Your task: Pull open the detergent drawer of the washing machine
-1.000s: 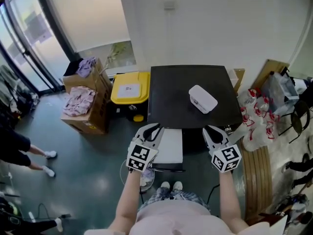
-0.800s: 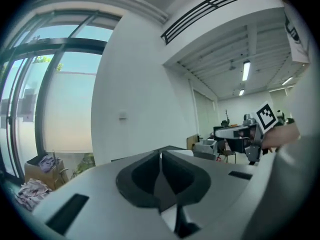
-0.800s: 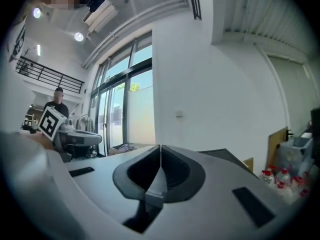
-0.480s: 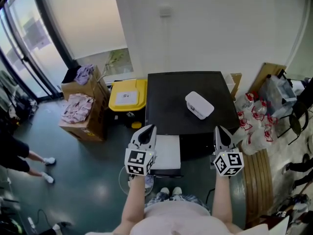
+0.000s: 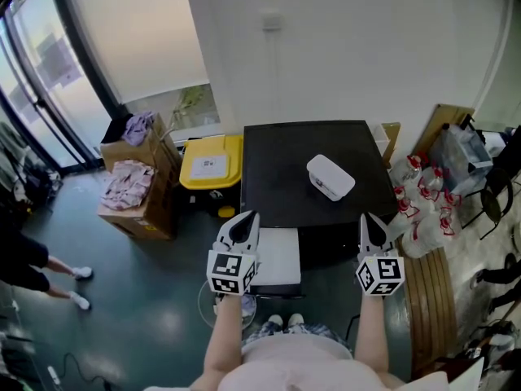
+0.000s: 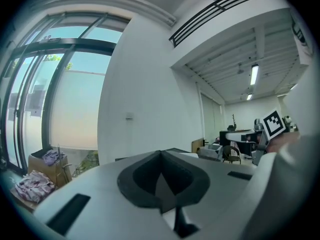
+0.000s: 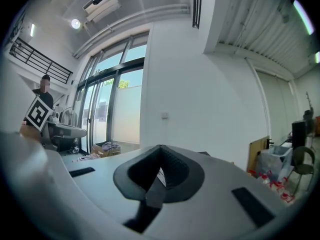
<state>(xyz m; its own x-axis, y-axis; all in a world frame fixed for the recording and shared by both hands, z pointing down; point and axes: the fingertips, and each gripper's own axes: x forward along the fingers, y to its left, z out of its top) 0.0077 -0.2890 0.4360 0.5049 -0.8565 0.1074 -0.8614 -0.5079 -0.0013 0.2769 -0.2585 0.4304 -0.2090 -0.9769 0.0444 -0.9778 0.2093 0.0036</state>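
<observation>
Black-topped washing machine (image 5: 277, 149): square dark lid seen from above, with its back to the white wall (image 5: 342, 47).
White detergent drawer (image 5: 279, 257): a plastic tray that sticks out of the machine's front at its left end. It looks already drawn well out.
Drawer long axis: runs straight out from the machine's front, with the free end pointing at the person's feet.
Left gripper (image 5: 248, 218): jaws pressed together on nothing. It is at the machine's front-left corner, just beside the drawer's left edge and, I judge, above it.
Right gripper (image 5: 368, 221): jaws likewise closed and empty. It is at the machine's front-right corner, well apart from the drawer.
Nearer hand: the left.
Drawer from left jaws: to their right and down.
Gripper heading: both point about level over the machine toward the wall, not at the drawer.
</observation>
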